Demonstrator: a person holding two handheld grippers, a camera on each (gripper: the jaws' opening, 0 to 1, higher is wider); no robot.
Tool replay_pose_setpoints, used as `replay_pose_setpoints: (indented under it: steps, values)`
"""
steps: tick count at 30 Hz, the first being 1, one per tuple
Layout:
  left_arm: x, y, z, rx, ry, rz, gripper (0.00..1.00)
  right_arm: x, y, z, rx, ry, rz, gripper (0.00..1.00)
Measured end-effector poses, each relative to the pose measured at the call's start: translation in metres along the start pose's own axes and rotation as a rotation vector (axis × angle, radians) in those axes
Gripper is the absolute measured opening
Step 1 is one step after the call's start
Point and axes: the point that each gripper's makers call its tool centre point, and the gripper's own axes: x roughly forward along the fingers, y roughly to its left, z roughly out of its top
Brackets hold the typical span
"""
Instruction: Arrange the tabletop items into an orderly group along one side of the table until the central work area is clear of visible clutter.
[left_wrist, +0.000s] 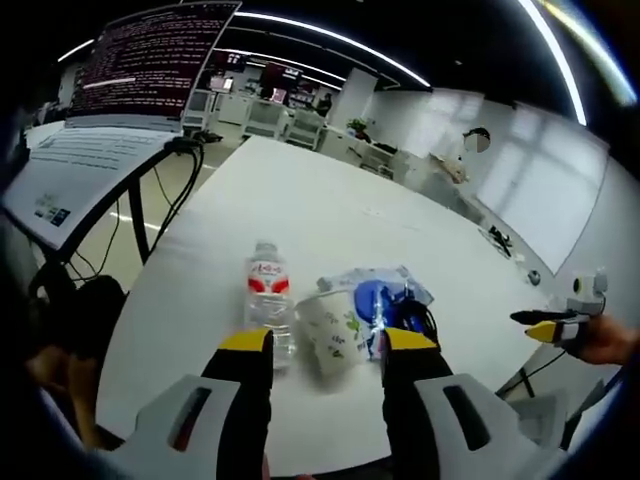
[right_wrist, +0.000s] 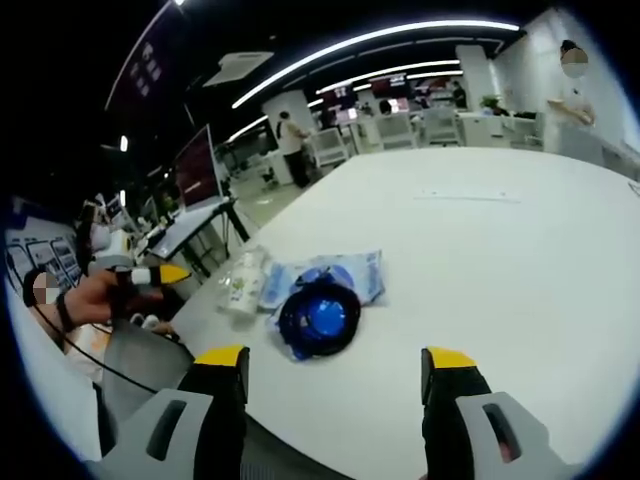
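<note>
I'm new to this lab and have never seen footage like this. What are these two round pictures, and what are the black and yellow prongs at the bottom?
No robot here: a person holds a hand gripper in each hand, and a fisheye camera rides on each. The prongs are each gripper's own fingers. In the left gripper view, the left gripper is open, holding nothing; the right gripper shows at the side. In the right gripper view, the right gripper is open too, and the left gripper appears at the left. On the white table sit a water bottle, a paper cup on its side, a blue coiled cable and a blue-white plastic packet, clustered near one edge.
</note>
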Motion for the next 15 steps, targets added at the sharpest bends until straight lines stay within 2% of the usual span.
replay_pose_setpoints:
  steps: [10, 15]
  values:
    - [0.011, 0.009, 0.0, -0.002, 0.009, 0.008, 0.42, 0.003, 0.002, 0.001, -0.004, 0.002, 0.001, 0.71]
    - [0.023, 0.02, 0.004, -0.008, 0.015, 0.013, 0.41, 0.005, 0.005, -0.001, -0.009, 0.011, 0.001, 0.71]
